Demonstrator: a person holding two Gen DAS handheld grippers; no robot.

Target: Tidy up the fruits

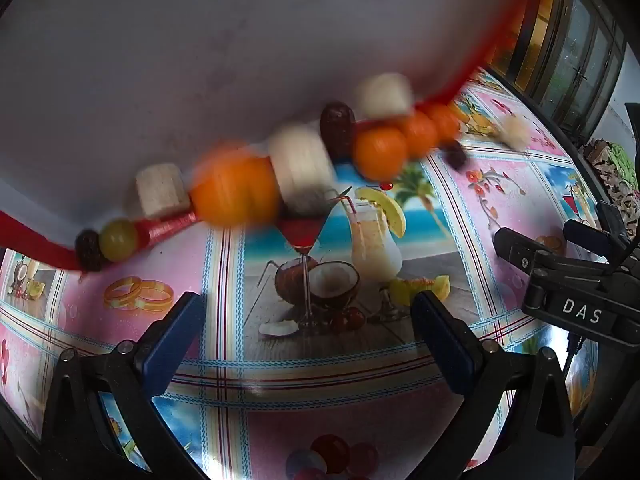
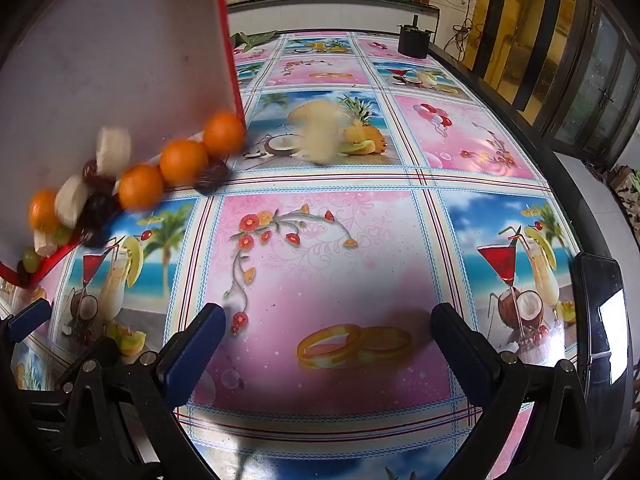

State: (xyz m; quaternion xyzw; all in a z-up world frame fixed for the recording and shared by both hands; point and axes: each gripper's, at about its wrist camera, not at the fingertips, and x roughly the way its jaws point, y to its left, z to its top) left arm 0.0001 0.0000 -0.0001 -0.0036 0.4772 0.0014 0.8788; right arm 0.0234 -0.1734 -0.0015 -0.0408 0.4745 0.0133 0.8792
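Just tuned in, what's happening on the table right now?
A red-rimmed tray is tipped up at the table's edge and fruit is spilling off it onto the patterned tablecloth: oranges, pale banana slices, dark dates and green grapes, most of them blurred. What tilts the tray is out of view. The left hand-held gripper and right hand-held gripper hover open and hold nothing.

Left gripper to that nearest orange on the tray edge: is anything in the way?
Nothing visible. The left gripper is open and empty, and between it and the nearest orange lies only bare tablecloth. The orange is blurred, crowded by a banana slice at the tray edge.
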